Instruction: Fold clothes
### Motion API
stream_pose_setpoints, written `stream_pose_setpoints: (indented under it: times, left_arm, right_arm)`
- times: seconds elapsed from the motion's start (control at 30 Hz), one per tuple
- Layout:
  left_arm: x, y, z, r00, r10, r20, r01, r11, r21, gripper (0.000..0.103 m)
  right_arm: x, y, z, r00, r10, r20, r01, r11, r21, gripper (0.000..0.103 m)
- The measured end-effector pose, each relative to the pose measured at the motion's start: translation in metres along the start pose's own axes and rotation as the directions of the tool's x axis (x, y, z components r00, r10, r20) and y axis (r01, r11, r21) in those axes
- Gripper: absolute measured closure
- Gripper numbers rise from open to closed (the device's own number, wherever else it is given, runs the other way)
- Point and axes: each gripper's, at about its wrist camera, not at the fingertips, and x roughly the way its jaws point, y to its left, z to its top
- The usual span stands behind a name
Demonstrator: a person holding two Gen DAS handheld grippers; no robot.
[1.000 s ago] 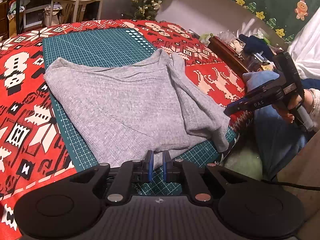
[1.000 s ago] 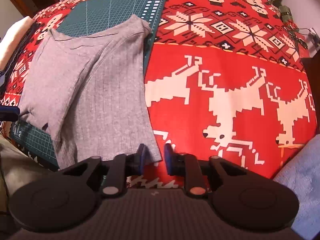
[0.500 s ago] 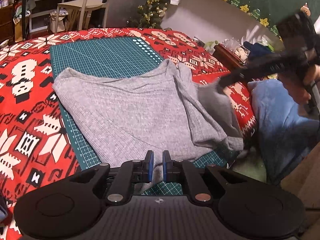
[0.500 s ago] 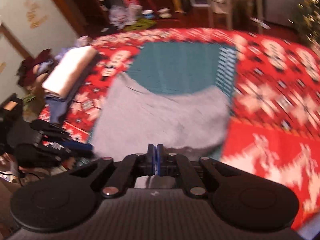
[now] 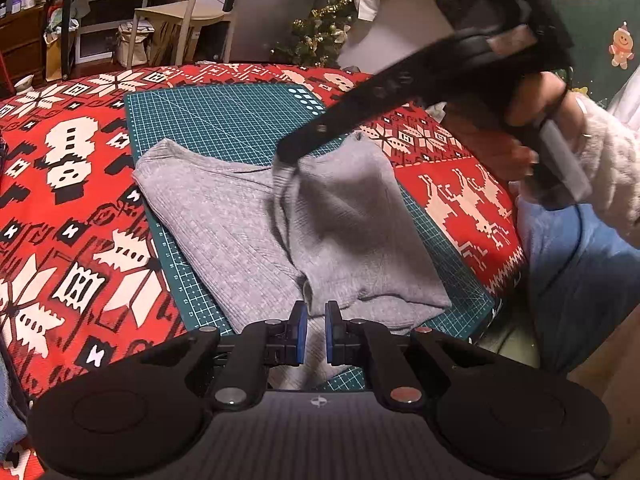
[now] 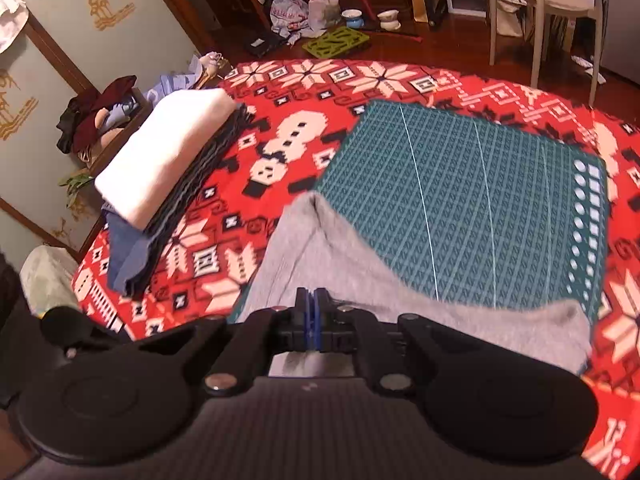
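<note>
A grey ribbed garment lies on a green cutting mat over a red patterned blanket. My right gripper is shut on the garment's right edge and holds it lifted over the middle, so a flap lies folded across. In the right wrist view the shut gripper pinches the grey cloth. My left gripper sits at the garment's near hem with a small gap between its blue pads; hem cloth lies under and between them, whether gripped I cannot tell.
A stack of folded clothes, white on top, sits at the blanket's left edge. The person's blue-clad legs are at the right. A chair and floor clutter stand beyond the table.
My right gripper shut on the garment's right edge and carried it up and leftward over the middle, folding that side over. My left gripper stayed at the near hem.
</note>
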Motion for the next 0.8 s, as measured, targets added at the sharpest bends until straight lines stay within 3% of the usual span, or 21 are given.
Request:
stream_pose_setpoints:
  times: [0.23,0.37,0.53,0.57,0.6,0.8]
  left_arm:
    - [0.006,-0.003,0.004,1.000,-0.009,0.006,0.009,1.000,0.009,0.096]
    - [0.016,-0.004,0.006,1.000,-0.004,-0.010,0.005,1.000,0.020,0.083]
    - [0.026,-0.003,0.008,0.999,-0.030,-0.030,0.030,1.000,-0.001,0.079]
    - [0.028,-0.003,0.009,0.999,-0.041,-0.034,0.041,0.999,-0.004,0.080]
    - [0.030,-0.003,0.009,0.998,-0.052,-0.038,0.052,0.999,-0.006,0.099]
    - [0.010,-0.024,0.010,0.994,-0.113,-0.002,0.113,0.994,0.010,0.102]
  right_arm:
    - [0.016,-0.007,0.010,0.999,0.023,0.024,-0.024,0.999,0.045,0.101]
    - [0.021,-0.010,0.007,1.000,0.014,0.015,-0.015,0.999,0.047,0.101]
    - [0.017,-0.011,0.000,1.000,0.026,0.013,-0.027,0.999,0.045,0.101]
    - [0.016,-0.011,0.000,1.000,0.027,0.015,-0.028,0.999,0.045,0.101]
    - [0.015,-0.012,0.000,0.999,0.028,0.017,-0.029,0.998,0.049,0.101]
    - [-0.002,-0.016,0.000,0.999,0.039,0.035,-0.041,0.998,0.049,0.101]
